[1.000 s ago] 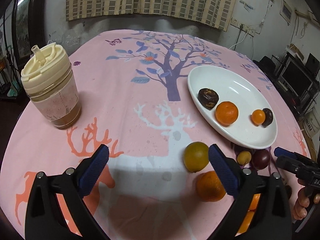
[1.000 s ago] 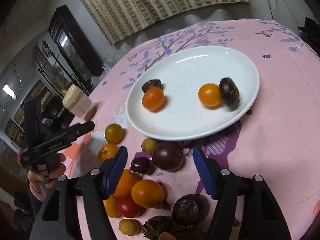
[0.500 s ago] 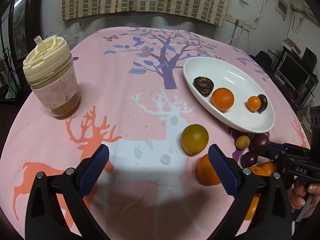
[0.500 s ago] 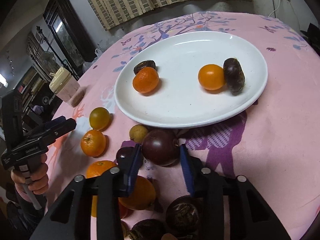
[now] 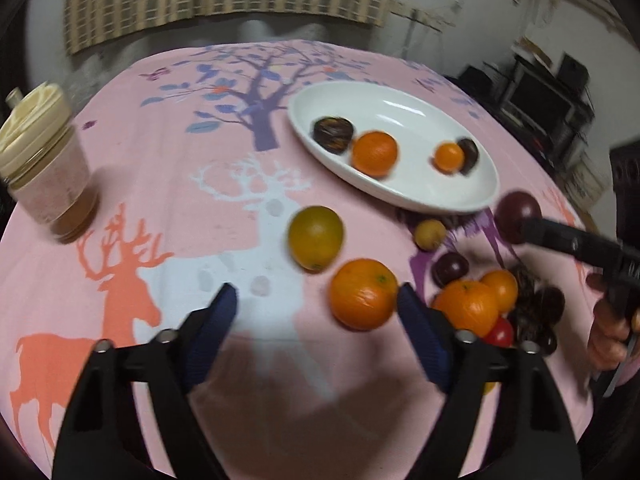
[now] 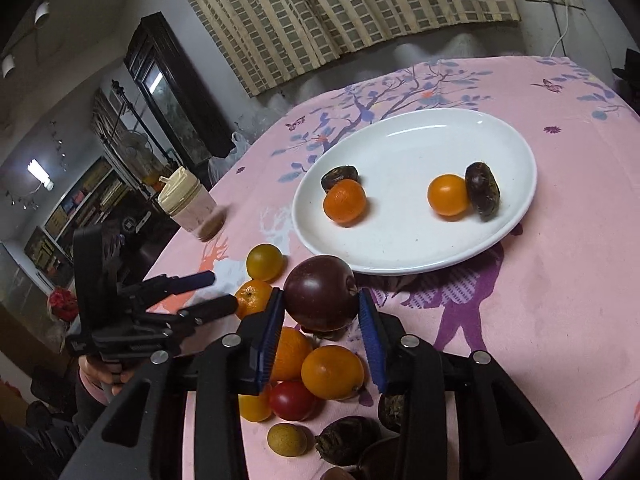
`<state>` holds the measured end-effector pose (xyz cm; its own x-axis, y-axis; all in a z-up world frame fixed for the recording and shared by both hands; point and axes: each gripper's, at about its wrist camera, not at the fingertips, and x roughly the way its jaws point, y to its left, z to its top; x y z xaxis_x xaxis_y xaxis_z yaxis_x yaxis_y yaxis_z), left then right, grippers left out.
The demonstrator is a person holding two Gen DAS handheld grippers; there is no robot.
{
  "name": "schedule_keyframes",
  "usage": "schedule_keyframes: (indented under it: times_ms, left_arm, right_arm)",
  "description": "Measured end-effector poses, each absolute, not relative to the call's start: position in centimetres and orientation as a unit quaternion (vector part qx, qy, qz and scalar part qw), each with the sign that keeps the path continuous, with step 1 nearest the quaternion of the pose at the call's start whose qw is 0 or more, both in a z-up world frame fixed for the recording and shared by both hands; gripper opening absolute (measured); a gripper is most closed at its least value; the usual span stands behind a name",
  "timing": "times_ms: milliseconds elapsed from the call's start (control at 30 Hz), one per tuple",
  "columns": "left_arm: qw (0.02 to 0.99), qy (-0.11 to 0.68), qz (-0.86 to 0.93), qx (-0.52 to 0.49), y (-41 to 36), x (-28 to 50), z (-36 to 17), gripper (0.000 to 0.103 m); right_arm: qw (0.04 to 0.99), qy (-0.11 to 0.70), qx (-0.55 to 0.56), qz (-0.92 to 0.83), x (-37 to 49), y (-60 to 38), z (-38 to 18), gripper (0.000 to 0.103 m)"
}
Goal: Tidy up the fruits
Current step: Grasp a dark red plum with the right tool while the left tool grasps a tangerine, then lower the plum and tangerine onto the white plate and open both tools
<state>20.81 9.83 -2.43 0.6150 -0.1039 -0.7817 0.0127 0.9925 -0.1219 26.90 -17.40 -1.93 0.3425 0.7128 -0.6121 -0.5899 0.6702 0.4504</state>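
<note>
My right gripper (image 6: 323,316) is shut on a dark purple round fruit (image 6: 320,296) and holds it above the fruit pile, just short of the white oval plate (image 6: 516,148). The same fruit shows in the left wrist view (image 5: 518,210) at the right gripper's tip. The plate holds two oranges (image 6: 345,202) and two dark wrinkled fruits (image 6: 483,191). My left gripper (image 5: 316,312) is open and empty, low over the cloth, with a loose orange (image 5: 363,294) just inside its right finger and a yellow-green fruit (image 5: 316,238) beyond.
A pile of oranges, a red fruit and dark fruits (image 6: 328,376) lies under the right gripper. A cream-lidded jar (image 5: 44,164) stands at the table's left. The pink printed cloth (image 5: 160,184) covers the round table.
My right gripper closed on the purple fruit and lifted it off the cloth. My left gripper narrowed its opening and moved right, toward the loose orange.
</note>
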Motion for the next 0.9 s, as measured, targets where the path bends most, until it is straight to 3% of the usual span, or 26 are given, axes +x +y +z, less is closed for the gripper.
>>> schedule_keyframes:
  times_ms: [167,333,567,900]
  left_arm:
    - [0.896,0.442,-0.044,-0.018,8.2,21.1,-3.0,0.062]
    - [0.891,0.453,-0.042,0.007,7.2,21.7,-3.8,0.061]
    - [0.890,0.454,-0.044,0.016,6.5,22.3,-4.3,0.044]
    - [0.913,0.398,-0.070,-0.046,7.4,22.9,-0.8,0.042]
  right_arm:
    - [0.817,0.410,0.069,0.399,26.7,-17.3,-1.7,0.038]
    - [0.819,0.407,0.067,0.399,26.4,-17.2,-1.6,0.038]
    - [0.822,0.403,0.065,0.397,26.2,-17.2,-1.5,0.038]
    - [0.849,0.366,0.080,0.373,27.5,-18.1,-0.1,0.038]
